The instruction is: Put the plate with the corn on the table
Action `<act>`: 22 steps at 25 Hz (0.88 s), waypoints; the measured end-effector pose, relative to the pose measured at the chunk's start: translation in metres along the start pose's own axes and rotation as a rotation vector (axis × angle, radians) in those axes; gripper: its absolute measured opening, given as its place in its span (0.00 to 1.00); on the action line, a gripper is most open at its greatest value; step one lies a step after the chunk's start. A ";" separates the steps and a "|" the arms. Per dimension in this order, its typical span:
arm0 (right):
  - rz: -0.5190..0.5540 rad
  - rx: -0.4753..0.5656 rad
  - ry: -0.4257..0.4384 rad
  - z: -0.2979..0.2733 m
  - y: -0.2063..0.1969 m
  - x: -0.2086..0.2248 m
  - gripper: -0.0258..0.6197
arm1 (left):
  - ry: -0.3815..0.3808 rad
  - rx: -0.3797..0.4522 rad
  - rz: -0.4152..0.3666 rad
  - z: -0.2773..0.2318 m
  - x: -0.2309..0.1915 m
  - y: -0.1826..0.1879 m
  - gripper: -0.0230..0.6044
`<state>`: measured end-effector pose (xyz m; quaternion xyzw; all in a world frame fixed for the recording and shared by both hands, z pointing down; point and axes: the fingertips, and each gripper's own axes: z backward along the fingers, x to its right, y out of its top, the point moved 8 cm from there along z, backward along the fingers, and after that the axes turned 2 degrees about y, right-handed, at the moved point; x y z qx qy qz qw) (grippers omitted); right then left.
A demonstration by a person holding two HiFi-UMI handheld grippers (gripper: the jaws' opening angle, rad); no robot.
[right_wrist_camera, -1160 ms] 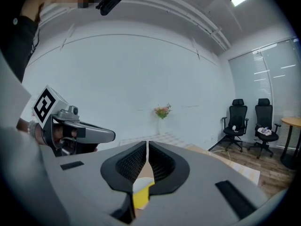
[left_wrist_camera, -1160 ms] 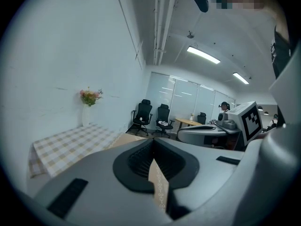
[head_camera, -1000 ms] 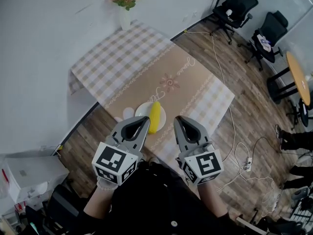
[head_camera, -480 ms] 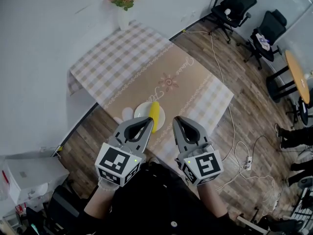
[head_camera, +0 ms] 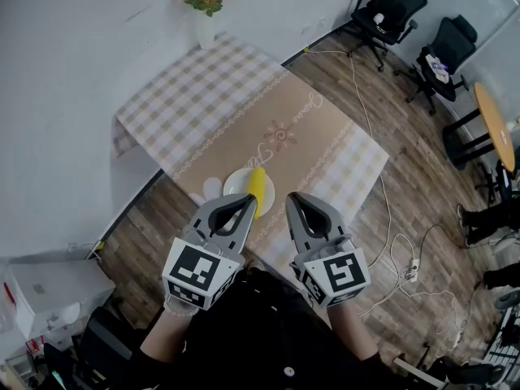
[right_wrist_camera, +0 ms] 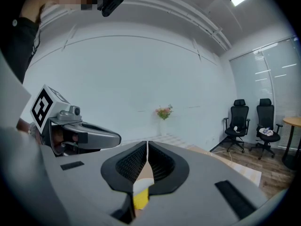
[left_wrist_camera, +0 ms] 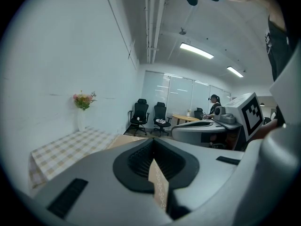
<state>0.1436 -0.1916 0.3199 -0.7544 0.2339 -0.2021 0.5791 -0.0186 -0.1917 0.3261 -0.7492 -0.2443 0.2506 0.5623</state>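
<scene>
Plate: the white plate [head_camera: 234,184] lay flat on the tan runner [head_camera: 280,136], near the near edge of the table [head_camera: 187,104], straight in front of the person.
Corn: the yellow corn [head_camera: 257,188] lay on the plate's right side.
Left gripper: the left gripper [head_camera: 243,199] had its jaws closed tip to tip with nothing between them. Its tip overlapped the plate's near rim in the head view, with no grip on it.
Right gripper: the right gripper [head_camera: 293,198] was closed and empty, just right of the plate.
Change: almost none. Plate and corn had kept their place, and both grippers had stayed shut and apart from them.
Meaning: the placing looked finished, and only drawing back seemed left.
Beyond: a vase of flowers [head_camera: 209,10] stood at the far corner, well apart.
</scene>
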 end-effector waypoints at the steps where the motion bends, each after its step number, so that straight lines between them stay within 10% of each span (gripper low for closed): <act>1: 0.000 -0.001 0.001 0.000 0.000 0.000 0.11 | -0.001 -0.001 -0.002 0.000 0.000 0.000 0.06; 22: -0.001 -0.013 0.013 -0.003 -0.003 0.000 0.11 | -0.009 -0.008 0.017 -0.003 0.000 -0.003 0.06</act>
